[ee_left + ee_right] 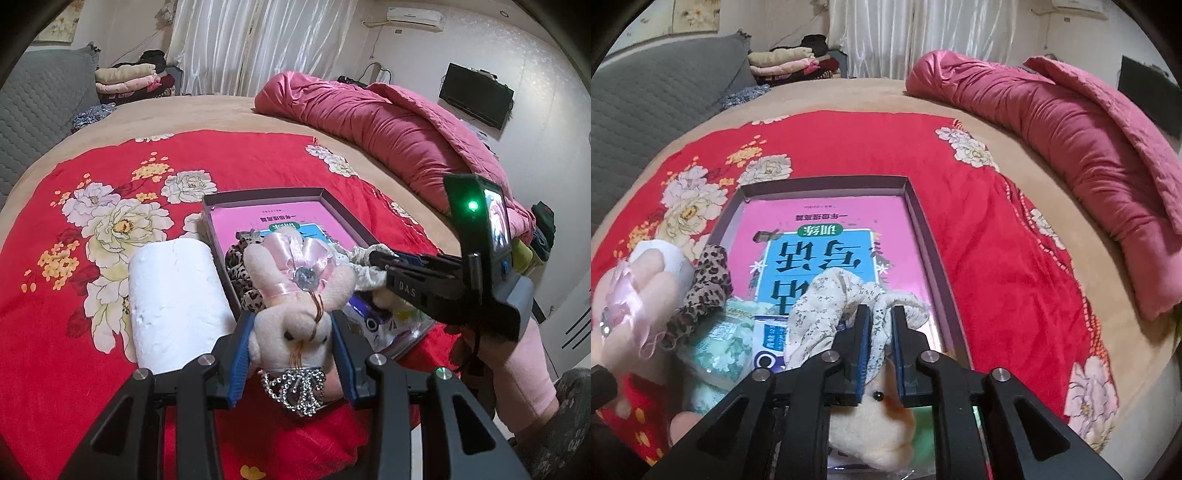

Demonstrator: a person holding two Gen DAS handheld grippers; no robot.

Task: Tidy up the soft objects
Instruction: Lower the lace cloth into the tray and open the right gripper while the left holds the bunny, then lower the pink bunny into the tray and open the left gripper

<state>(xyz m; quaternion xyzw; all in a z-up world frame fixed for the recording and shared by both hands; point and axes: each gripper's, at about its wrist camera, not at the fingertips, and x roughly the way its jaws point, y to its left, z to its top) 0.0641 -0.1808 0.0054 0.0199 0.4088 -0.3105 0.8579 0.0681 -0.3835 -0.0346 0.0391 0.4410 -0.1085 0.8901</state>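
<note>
The pale pink plush rabbit (295, 291), with satin bow and gem, is clamped by the head in the left gripper (291, 325) above the bed's red floral cloth (92, 206). Only the right wrist view shows the right gripper (881, 325) slightly parted around the floral fabric (827, 306) over the box (923, 221); the pads' contact is unclear. The white roll (173, 295) shows fully only from the left.

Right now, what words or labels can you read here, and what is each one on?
"DAS": a finger of the right gripper.
"训练", upside down: pink book in the box.
Book's other print and the green packet's: too blurred to read.
</note>
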